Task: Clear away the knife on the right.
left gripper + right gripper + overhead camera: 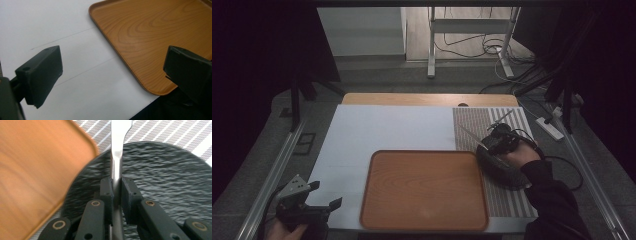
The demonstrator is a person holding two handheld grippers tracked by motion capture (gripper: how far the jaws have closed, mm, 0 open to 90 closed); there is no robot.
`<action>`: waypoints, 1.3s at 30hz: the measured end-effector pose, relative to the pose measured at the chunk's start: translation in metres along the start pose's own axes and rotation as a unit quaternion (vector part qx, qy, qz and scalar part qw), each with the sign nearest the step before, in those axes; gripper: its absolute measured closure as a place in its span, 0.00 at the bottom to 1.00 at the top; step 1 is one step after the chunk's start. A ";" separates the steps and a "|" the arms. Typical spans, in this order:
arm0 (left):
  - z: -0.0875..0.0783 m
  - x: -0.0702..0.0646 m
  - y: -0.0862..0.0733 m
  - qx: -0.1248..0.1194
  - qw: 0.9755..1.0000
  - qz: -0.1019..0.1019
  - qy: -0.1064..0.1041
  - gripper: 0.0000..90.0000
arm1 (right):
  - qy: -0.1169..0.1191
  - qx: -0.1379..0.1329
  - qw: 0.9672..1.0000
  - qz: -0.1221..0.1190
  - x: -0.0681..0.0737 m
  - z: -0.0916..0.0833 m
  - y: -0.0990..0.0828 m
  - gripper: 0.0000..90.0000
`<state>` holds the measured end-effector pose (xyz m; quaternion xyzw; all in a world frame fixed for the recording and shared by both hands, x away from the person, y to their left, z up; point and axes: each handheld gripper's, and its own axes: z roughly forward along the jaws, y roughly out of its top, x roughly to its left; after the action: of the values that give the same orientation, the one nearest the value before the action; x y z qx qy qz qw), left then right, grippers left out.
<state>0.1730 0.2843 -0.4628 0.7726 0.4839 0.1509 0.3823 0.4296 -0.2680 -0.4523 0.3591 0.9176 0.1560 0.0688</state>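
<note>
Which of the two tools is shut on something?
The right tool: its jaws clamp a metal utensil handle above the dark plate. The left tool gapes with nothing between its jaws.

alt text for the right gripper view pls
The right tongs are shut on the slim silver metal handle of a utensil, held above a round black textured plate. A brown wood-grain tray overlaps the plate's left side, and a grey striped placemat lies beyond.

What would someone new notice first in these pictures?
Probably the big wooden tray, bare, at the middle of the white table. Next, the right gripper shut on a metal utensil handle above a dark plate on the striped mat. The left gripper hangs open near the tray's corner.
</note>
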 end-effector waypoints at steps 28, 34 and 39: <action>0.001 -0.001 0.000 0.003 1.000 0.001 0.003 0.04 | 0.089 0.011 0.991 -0.102 0.134 0.005 -0.009 0.89; 0.001 -0.001 0.000 0.003 1.000 0.003 0.004 0.04 | 0.087 0.040 0.990 -0.105 0.150 0.015 -0.017 0.89; 0.001 -0.001 0.000 0.003 1.000 0.004 0.004 0.04 | 0.069 0.072 0.988 -0.117 0.157 0.028 -0.021 0.89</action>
<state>0.1733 0.2830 -0.4629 0.7751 0.4828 0.1535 0.3776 0.3074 -0.1693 -0.4880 0.2419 0.9646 0.1052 -0.0029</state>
